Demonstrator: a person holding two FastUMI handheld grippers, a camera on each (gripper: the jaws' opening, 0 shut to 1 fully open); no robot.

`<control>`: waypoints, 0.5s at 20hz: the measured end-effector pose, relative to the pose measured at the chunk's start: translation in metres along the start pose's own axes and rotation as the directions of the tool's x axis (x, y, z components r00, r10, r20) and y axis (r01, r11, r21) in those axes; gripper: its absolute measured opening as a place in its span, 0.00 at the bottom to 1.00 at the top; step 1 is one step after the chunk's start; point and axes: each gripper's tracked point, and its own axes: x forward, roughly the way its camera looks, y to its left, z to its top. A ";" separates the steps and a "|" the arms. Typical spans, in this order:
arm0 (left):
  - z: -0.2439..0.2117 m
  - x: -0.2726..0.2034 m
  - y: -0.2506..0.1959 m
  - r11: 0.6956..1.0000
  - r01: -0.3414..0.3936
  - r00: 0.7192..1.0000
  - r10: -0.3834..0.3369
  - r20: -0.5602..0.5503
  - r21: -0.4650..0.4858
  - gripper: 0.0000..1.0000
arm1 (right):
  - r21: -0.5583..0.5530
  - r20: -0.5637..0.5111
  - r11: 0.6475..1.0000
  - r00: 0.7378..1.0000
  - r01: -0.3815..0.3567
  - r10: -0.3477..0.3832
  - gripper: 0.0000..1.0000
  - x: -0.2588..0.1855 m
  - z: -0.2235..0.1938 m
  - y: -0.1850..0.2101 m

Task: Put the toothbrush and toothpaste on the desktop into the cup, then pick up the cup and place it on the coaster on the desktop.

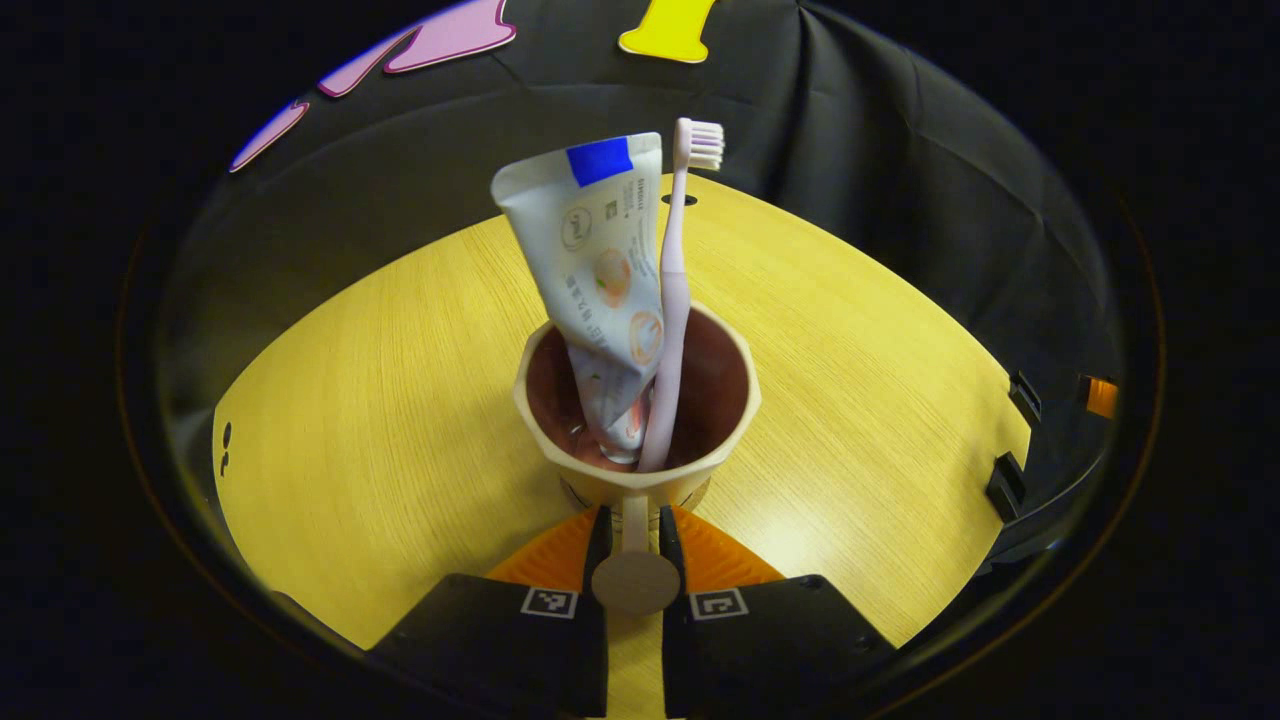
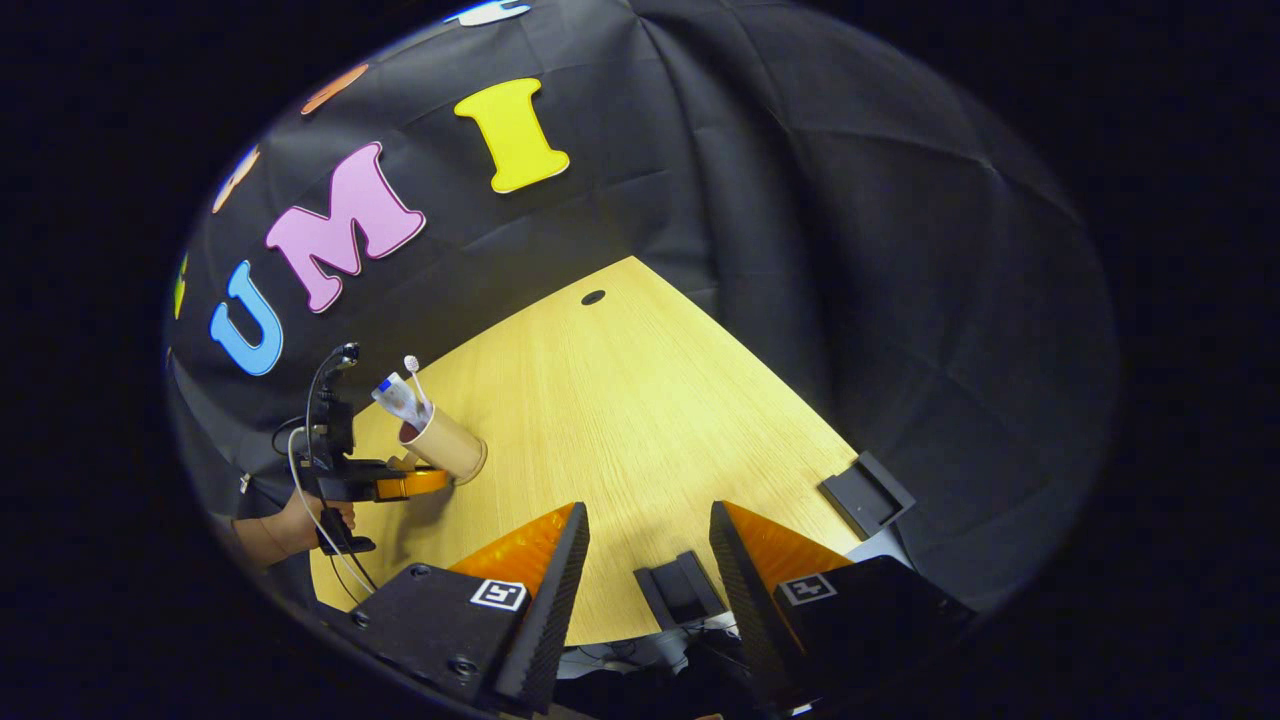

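In the left gripper view, the left tongs point(image 1: 635, 545) were clamped narrow on the cup's handle point(image 1: 634, 560), both fingers pressing on it from either side. The cup point(image 1: 636, 400) itself sat just past the fingertips, tan outside and reddish-brown inside, over the yellow wooden worktop point(image 1: 380, 400). Couldn't tell if it was resting on the worktop or lifted a bit. The toothpaste point(image 1: 600, 270) stood in the cup leaning to the left, and the pink toothbrush point(image 1: 675, 290) stood right beside it, bristles up, touching the tube.

In the right gripper view, the right tongs point(image 2: 648, 545) were spread wide with nothing between them, hanging over the near edge of the worktop point(image 2: 620, 400). Far off on the left, the left tongs point(image 2: 425, 480) were at the cup point(image 2: 445, 445), toothbrush point(image 2: 413, 378) and toothpaste point(image 2: 397, 396) sticking out of it, with a hand point(image 2: 300, 525) gripping the handle of that tool.
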 end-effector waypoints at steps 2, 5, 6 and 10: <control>-0.002 0.002 -0.003 1.000 0.003 1.000 -0.003 -0.017 -0.006 0.32 | 0.004 -0.001 1.000 1.000 -0.002 0.002 0.76 0.000 -0.001 0.000; -0.005 0.004 -0.009 0.999 0.008 1.000 -0.009 -0.028 -0.033 0.31 | 0.002 -0.001 1.000 1.000 -0.008 0.008 0.76 0.001 -0.002 0.002; -0.002 0.003 -0.004 0.999 0.006 1.000 -0.007 -0.029 -0.035 0.32 | 0.002 0.001 1.000 1.000 -0.010 0.010 0.76 0.000 -0.002 0.003; 0.001 -0.005 -0.011 1.000 0.019 1.000 -0.019 -0.007 -0.019 0.86 | 0.004 0.005 1.000 1.000 -0.016 0.016 0.76 0.000 -0.002 0.006</control>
